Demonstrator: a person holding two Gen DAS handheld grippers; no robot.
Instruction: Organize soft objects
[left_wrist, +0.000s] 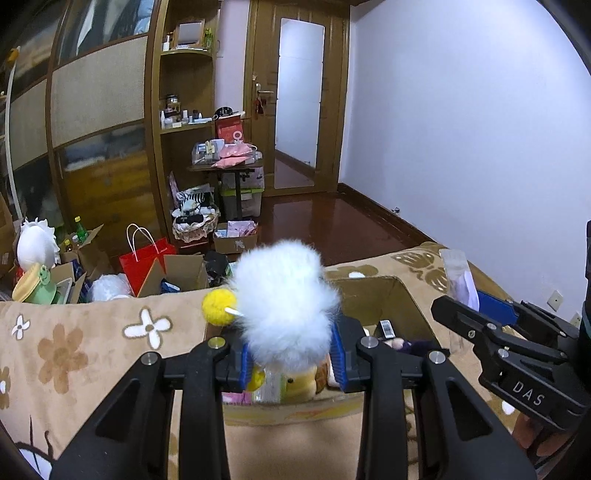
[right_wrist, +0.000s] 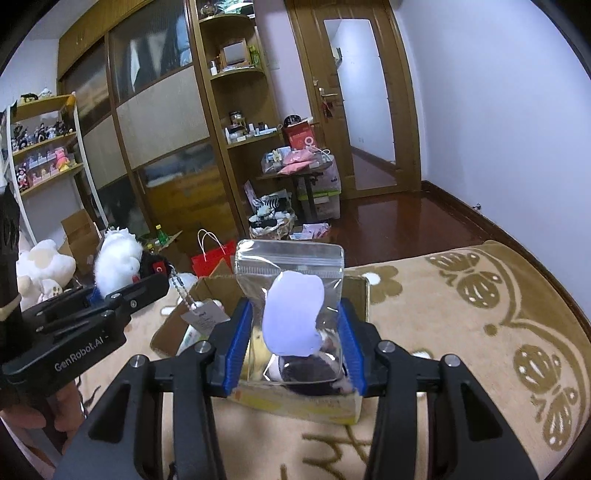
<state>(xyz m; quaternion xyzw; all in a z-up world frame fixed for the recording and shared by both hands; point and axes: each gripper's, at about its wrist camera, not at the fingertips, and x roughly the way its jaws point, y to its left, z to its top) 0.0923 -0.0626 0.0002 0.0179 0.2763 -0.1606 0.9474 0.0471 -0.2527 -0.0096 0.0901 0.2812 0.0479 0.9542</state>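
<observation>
Both grippers are loaded and up over the box (left_wrist: 402, 295)! Left gripper (left_wrist: 293, 356) has its blue pads squeezed onto a white fluffy toy (left_wrist: 284, 306), a yellow pom-pom (left_wrist: 218, 307) poking out at its side, and the whole puff sits above the near end of the open carton. Right gripper (right_wrist: 295, 349) is pinched on a clear zip bag (right_wrist: 291, 295) with a pale lilac plush (right_wrist: 293, 314) sealed inside, standing upright between the pads, also right above the box. Down inside there's already a small haul: a yellow plush (left_wrist: 297, 386), something dark and fuzzy (left_wrist: 419, 347), a tagged item at the far side. So the sorting looks well underway, with several pieces boxed and these two apparently next to drop. The box rests on a beige flowered blanket (left_wrist: 92, 354), which looks bare of loose toys in these views. Off on the floor, though, more plush toys (right_wrist: 40, 269) sit among the cartons by the wardrobe; whether those count, I can't say.
</observation>
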